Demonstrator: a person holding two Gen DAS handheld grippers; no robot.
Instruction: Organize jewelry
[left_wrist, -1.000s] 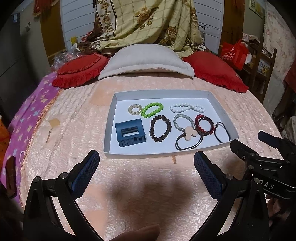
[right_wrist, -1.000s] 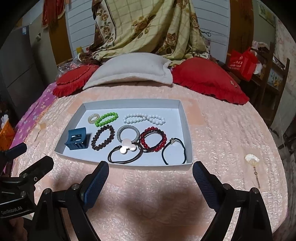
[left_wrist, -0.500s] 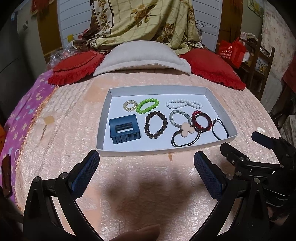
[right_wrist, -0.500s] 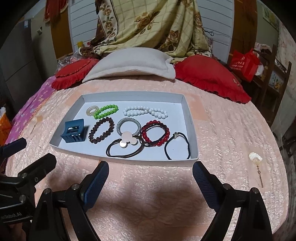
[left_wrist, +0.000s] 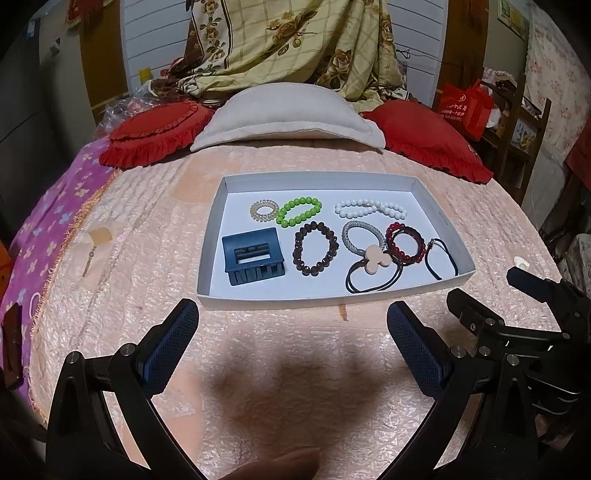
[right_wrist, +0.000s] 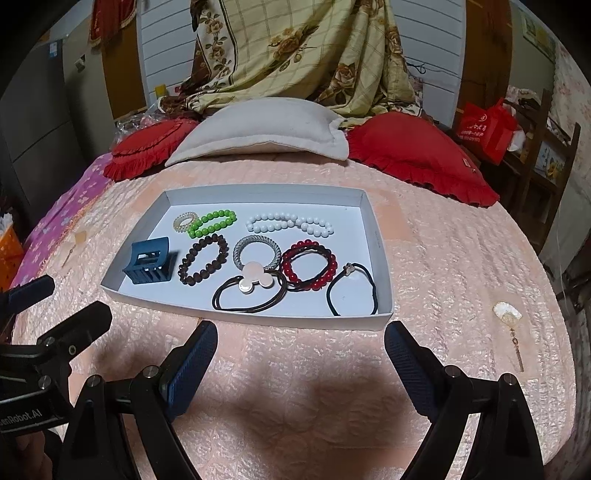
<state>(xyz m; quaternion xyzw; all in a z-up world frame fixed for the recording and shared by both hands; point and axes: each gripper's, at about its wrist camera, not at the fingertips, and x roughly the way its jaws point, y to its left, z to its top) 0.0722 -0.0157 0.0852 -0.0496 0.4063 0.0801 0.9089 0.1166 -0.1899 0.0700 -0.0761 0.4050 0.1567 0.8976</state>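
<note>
A white tray (left_wrist: 424, 195) (right_wrist: 380, 243) lies on the pink bedspread. In it are a blue claw clip (left_wrist: 253, 255) (right_wrist: 148, 260), a brown bead bracelet (left_wrist: 314, 248) (right_wrist: 203, 260), a green bead bracelet (left_wrist: 298, 211) (right_wrist: 211, 222), a white bead bracelet (left_wrist: 370, 209) (right_wrist: 290, 223), a red bead bracelet (left_wrist: 405, 243) (right_wrist: 309, 269), a silver ring tie (right_wrist: 257, 251), a brown tie with a pale charm (left_wrist: 376, 264) (right_wrist: 251, 284) and a black tie (right_wrist: 352, 290). My left gripper (left_wrist: 291, 343) and right gripper (right_wrist: 301, 354) hover open and empty just before the tray's near edge.
An earring lies on the bedspread left of the tray (left_wrist: 92, 247). Another earring with a shell lies to its right (right_wrist: 509, 321). A beige pillow (left_wrist: 288, 114) and two red cushions (left_wrist: 155, 133) (left_wrist: 424, 140) lie behind the tray. A wooden shelf with a red bag (right_wrist: 487, 129) stands at the right.
Both grippers have tilted and drawn slightly nearer, so the tray sits a little lower and larger in both views. Both stay open and empty.
</note>
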